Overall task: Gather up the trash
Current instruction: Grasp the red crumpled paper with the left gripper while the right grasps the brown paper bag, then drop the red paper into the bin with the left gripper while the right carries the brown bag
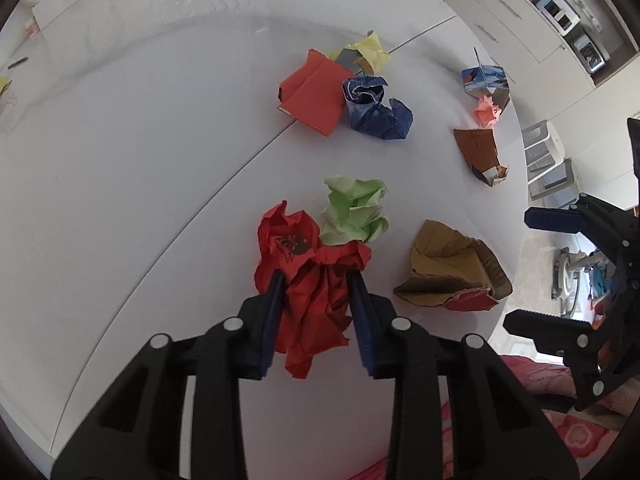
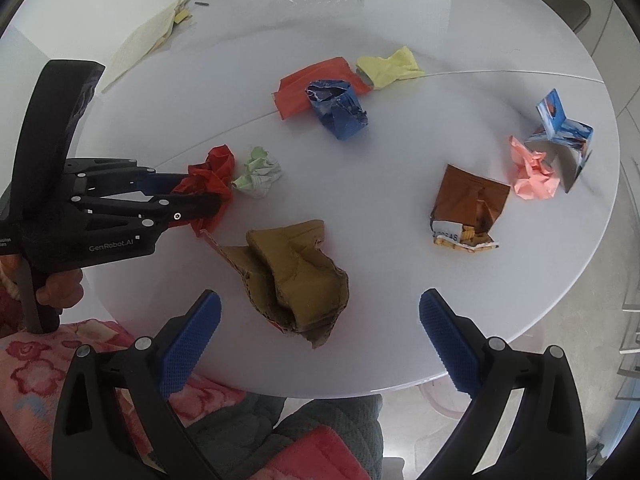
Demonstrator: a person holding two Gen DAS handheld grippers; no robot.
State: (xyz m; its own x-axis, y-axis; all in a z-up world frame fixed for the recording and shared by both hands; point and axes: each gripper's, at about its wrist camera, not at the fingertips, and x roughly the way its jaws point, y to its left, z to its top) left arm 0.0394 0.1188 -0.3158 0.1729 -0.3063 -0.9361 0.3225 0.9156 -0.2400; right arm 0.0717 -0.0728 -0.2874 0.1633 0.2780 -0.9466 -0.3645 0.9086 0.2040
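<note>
Trash, loose, spread over a white round table [image 2: 400, 320]. Largest item: torn brown cardboard [image 2: 296, 276], near the front edge, lying ahead of and between the wide-open jaws of the right gripper [image 2: 320, 340], not touched by either blue pad, nothing held. Next: flat orange paper sleeve [image 1: 312, 98] at the far middle, with a crumpled blue wrapper [image 1: 376, 108] resting against it and a yellow paper [image 1: 370, 52] just behind. Crumpled red paper [image 1: 308, 280], left of the cardboard: sits between the two pads of the left gripper [image 1: 316, 304], jaws closed in narrow and pressing it on both sides, the paper still on the table. Green paper ball [image 1: 356, 210] touching the red paper's far side. Brown snack packet [image 2: 468, 206], right side. Small blue printed carton [image 2: 564, 136] and pink paper ball [image 2: 532, 172], together near the right rim.
</note>
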